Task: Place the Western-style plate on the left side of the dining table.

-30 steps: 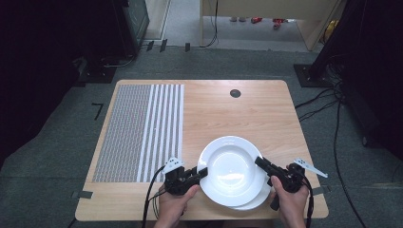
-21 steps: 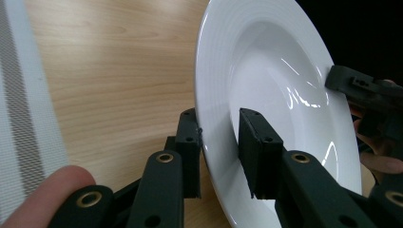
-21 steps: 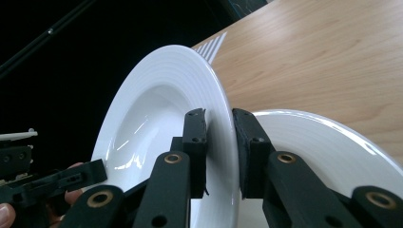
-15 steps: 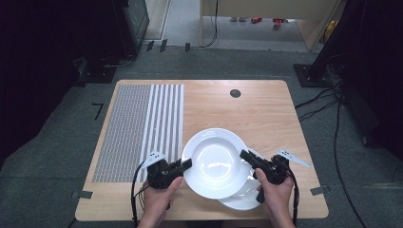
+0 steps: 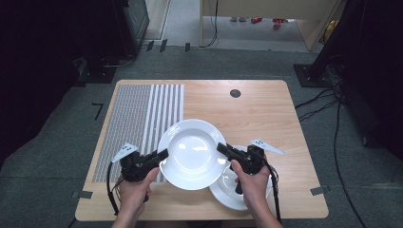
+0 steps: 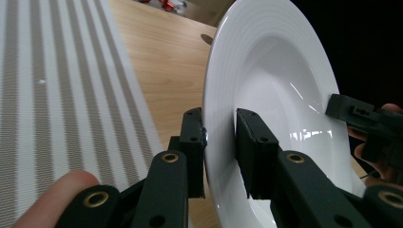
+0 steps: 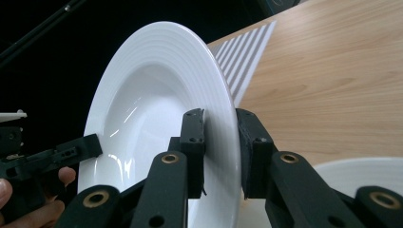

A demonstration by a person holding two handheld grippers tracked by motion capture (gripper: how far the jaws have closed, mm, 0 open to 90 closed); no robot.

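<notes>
A pale wooden surface (image 5: pixel 266 114) carries a grey striped mat (image 5: pixel 142 118) at 9 o'clock. Above its near edge, a glossy white deep plate (image 5: pixel 192 153) – ridged rim – is held by both tongs: left tongs (image 5: pixel 161 156) and right tongs (image 5: pixel 223 148) clamp opposite rims. A second plate (image 5: pixel 223 190) lies at 5 o'clock.

plates (image 5: pixel 192 153) white | mat (image 5: pixel 142 118) grey/white stripes | tbl (image 5: pixel 256 109) lt wood

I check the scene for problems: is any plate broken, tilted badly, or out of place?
Nothing stands out. The top plate looks intact, held at opposite rims by the left gripper and right gripper. The second plate lies flat on the table.
</notes>
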